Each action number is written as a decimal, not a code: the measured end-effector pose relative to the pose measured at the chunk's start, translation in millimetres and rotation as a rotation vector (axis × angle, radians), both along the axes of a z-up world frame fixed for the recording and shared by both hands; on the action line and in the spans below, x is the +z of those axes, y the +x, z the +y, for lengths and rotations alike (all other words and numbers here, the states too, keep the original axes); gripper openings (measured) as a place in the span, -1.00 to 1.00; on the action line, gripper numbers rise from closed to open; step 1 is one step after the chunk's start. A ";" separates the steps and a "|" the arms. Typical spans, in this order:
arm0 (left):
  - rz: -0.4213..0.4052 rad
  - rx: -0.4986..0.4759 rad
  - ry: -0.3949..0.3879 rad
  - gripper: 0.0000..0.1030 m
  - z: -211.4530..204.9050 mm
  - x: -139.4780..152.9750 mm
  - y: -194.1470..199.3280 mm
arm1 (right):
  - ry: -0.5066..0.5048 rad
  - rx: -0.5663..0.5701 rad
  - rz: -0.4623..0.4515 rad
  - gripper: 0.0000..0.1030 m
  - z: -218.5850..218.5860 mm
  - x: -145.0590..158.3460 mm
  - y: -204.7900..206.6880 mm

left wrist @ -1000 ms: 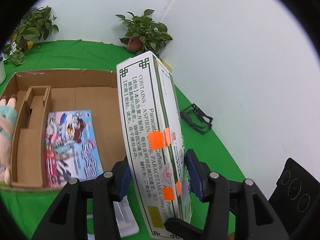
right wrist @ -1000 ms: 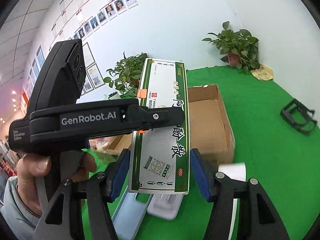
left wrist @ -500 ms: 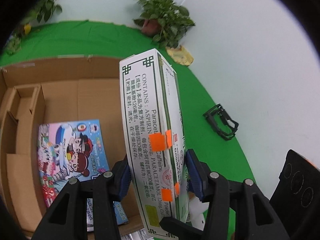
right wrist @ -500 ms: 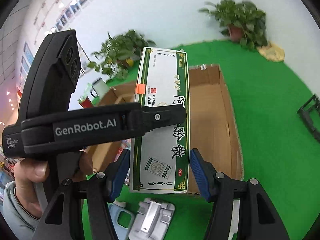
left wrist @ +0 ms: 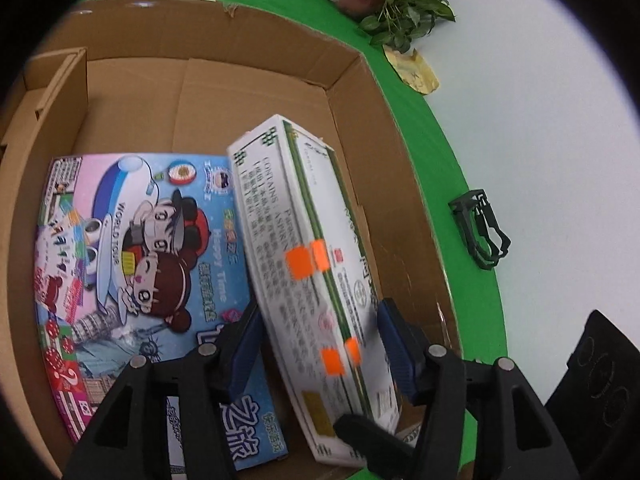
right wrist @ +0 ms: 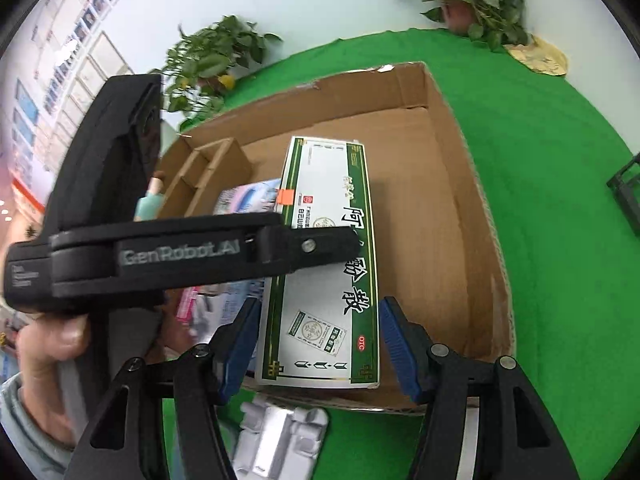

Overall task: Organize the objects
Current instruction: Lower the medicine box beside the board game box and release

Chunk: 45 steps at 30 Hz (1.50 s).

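My left gripper (left wrist: 318, 344) jaws just eased off the white-and-green medicine carton (left wrist: 308, 280), right gripper (right wrist: 318, 346) jaws loose; it's down inside the brown cardboard box (left wrist: 396, 168) now.

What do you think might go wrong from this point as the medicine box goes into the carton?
1. The left gripper has just been opening its jaws with the medicine box between them. The box is tilted, so it may topple onto the game box.
2. The right gripper, open astride the medicine box, hangs over the near wall of the carton and might snag it.
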<state>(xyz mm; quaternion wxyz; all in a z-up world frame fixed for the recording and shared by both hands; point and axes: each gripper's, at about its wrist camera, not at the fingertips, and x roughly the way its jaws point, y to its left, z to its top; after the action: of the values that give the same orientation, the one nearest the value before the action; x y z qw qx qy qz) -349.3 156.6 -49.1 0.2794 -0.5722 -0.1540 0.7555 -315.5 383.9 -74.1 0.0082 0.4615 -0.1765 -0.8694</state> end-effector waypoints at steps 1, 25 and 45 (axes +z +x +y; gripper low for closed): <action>0.003 -0.010 -0.004 0.09 -0.1 0.4 2.3 | 0.009 -0.011 -0.010 0.13 1.1 -2.8 -1.7; 0.171 0.124 -0.133 0.13 -80.5 31.6 74.0 | 0.073 0.016 -0.030 0.52 -8.6 13.5 -0.4; 0.351 0.265 -0.147 0.13 -133.2 52.3 112.7 | 0.118 0.088 -0.099 0.55 -36.3 -16.1 -28.7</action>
<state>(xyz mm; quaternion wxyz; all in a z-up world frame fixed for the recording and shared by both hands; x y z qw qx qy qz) -236.6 23.4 3.3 0.1578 -0.4255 -0.1213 0.8828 -344.1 347.7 -90.1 0.0103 0.5110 -0.1047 -0.8531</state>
